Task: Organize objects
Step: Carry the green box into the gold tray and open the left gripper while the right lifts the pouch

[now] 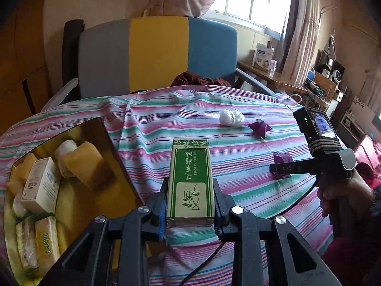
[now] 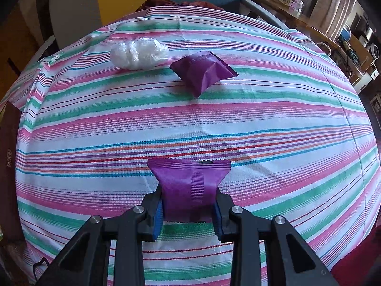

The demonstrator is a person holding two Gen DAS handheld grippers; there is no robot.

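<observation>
My left gripper (image 1: 190,188) is shut on a green and cream essential-oil box (image 1: 189,178), held above the striped tablecloth. A gold tin (image 1: 78,200) at the left holds a white box, yellow bars and other packets. My right gripper (image 2: 189,205) is shut on a purple snack packet (image 2: 189,186); it also shows in the left wrist view (image 1: 282,160), at the right. A second purple packet (image 2: 203,72) and a crumpled white plastic bag (image 2: 139,53) lie farther back on the cloth.
The striped tablecloth (image 2: 262,124) covers a round table. A grey, yellow and blue chair (image 1: 157,54) stands behind it. A wooden side table (image 1: 269,76) with boxes and cluttered shelves are at the right.
</observation>
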